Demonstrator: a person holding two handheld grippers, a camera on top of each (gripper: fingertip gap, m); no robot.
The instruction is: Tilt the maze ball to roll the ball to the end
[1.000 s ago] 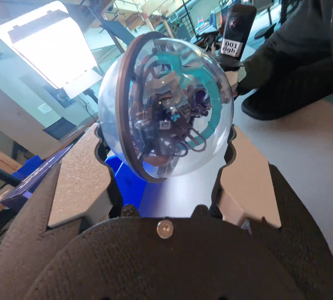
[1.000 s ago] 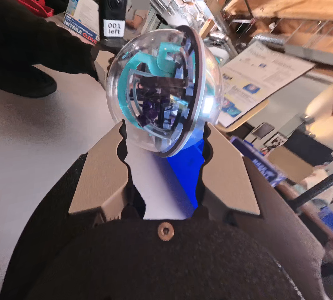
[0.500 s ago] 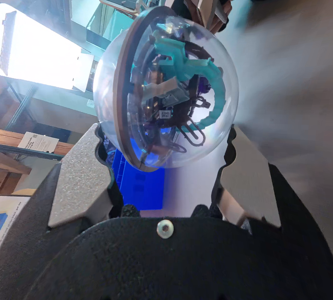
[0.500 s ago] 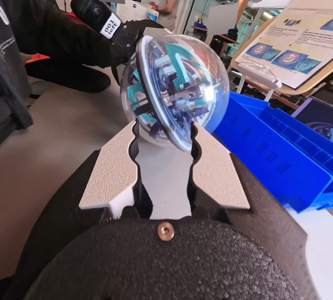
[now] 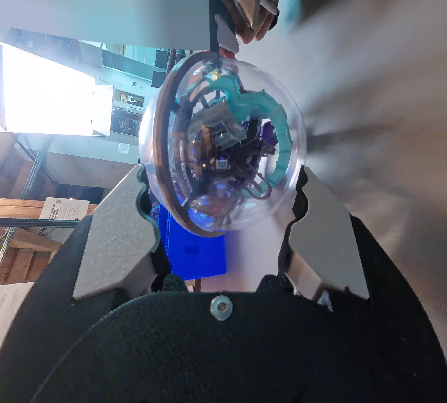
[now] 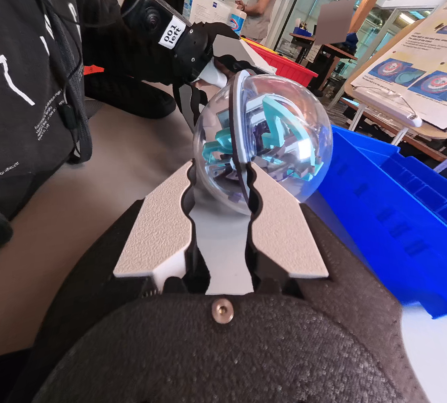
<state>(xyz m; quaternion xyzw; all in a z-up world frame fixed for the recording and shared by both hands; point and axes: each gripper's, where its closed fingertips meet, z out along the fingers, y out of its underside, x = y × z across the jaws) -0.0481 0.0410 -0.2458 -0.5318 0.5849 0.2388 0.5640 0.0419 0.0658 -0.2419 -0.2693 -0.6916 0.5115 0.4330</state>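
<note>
I held the clear plastic maze ball with teal and purple tracks off the pale grey counter, pinched between both grippers. The left gripper clamped it across its width, fingers spread wide around the sphere. The right gripper, nearly closed, nipped the dark rim ring at the sphere's near side.

Within the past second the sphere had rolled over: the rim ring, upright and to the right in the right wrist view a second earlier, now stood near the middle and leaned left, and the right gripper's fingers had narrowed onto it. The blue plastic bin had swung into view just beside the ball, and in the left wrist view the room behind had turned on its side.

By my reading, the tilt was well under way, changing the slope of the tracks. The small ball inside could not be picked out in either view, so how near it lay to the end I could not tell.
</note>
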